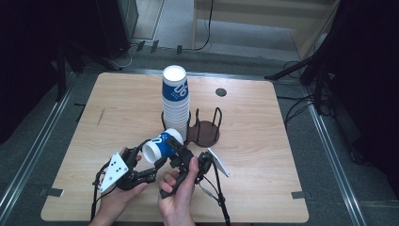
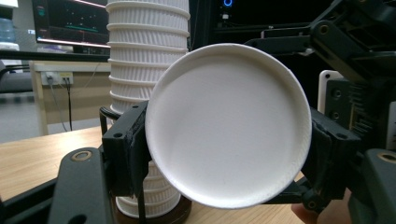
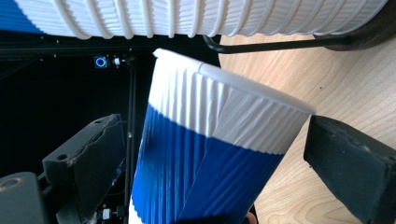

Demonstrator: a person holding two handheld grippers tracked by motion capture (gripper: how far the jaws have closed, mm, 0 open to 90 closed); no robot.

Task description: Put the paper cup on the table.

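Lying sideways, the blue-and-white cup (image 1: 162, 145) is pinched by the left gripper's (image 1: 149, 162) jaws, between the right gripper's (image 1: 181, 153) spread jaws.

Tall cup stack (image 1: 175, 101) stood in the wire holder (image 1: 202, 128) at table centre, blocking the straight path forward. Held cup (image 1: 162, 145) lay just in front of its base, nearly touching. Holder's right bay was open from above, with uprights at its sides. Broad bare table (image 1: 117, 113) lay left and right of the holder; small dark disc (image 1: 220, 92) sat near the far edge.
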